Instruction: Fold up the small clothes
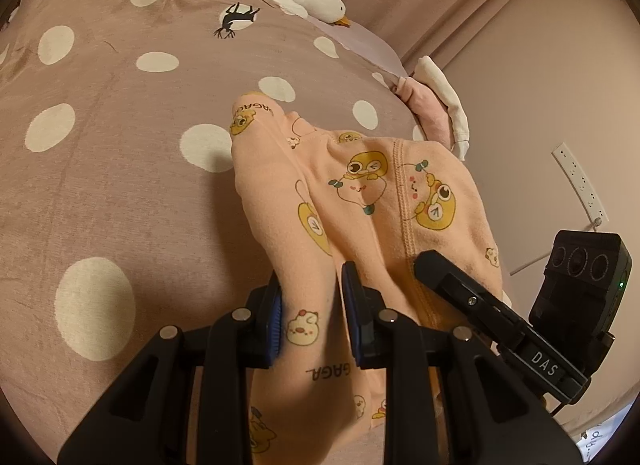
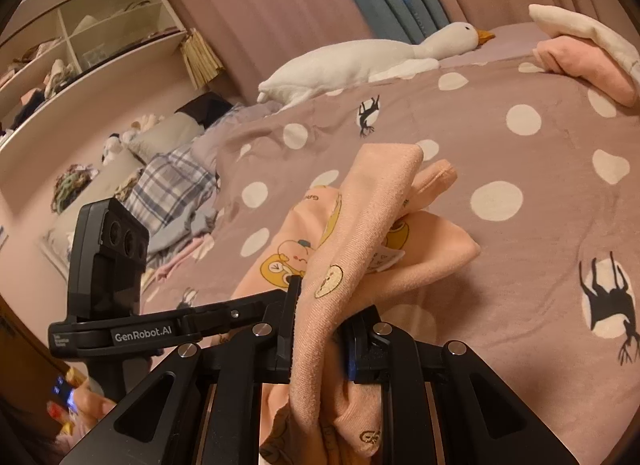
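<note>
Between both claws' pads, peach garment [image 1: 360, 201], pinched, above bedspread [image 1: 120, 105]

Quick count of what's on the bed: one peach cartoon-print garment [image 1: 360, 201], bunched up. Two grippers, the left gripper [image 1: 311, 317] and the right gripper [image 2: 320, 329], each with two jaws pinching that same garment. One white plush goose [image 2: 360, 61] lying up around 12 o'clock. One folded stack at roughly 1 o'clock with two pieces in it: a pink piece [image 2: 580, 61] and a white piece [image 2: 580, 25] on top. One polka-dot bedspread [image 1: 120, 145]. The right wrist view shows three deer prints on it, the left only one.
</note>
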The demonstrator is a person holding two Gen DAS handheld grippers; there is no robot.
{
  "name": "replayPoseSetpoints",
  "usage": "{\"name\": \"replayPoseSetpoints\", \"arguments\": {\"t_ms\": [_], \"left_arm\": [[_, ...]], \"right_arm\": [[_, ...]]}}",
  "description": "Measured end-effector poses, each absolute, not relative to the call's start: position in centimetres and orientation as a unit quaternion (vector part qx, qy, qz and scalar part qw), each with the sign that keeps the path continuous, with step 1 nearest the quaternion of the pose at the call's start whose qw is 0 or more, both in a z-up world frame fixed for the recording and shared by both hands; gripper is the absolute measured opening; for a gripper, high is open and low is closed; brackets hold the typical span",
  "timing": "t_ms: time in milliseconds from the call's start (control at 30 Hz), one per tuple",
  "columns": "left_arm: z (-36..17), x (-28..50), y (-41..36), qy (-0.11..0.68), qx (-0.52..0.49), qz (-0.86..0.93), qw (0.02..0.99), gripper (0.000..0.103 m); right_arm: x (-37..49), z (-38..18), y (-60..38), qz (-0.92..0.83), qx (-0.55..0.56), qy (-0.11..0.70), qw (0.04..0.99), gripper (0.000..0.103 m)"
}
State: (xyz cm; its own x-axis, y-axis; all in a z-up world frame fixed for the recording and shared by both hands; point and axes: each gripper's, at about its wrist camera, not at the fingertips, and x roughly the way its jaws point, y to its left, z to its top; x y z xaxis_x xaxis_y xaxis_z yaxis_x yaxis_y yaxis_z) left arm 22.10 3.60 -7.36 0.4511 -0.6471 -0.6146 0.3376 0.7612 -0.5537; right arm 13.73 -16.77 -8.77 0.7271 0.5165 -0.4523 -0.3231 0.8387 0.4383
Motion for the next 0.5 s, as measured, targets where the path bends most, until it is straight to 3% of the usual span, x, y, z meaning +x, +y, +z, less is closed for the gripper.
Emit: {"name": "replayPoseSetpoints", "arguments": {"t_ms": [500], "left_arm": [[-8.4, 23.8, 3.8, 0.445, -0.178, -0.284, 0.831, 0.024]], "right_arm": [[15.5, -9.8, -16.1, 0.231, 0.171, 0.302, 0.909, 0.019]]}}
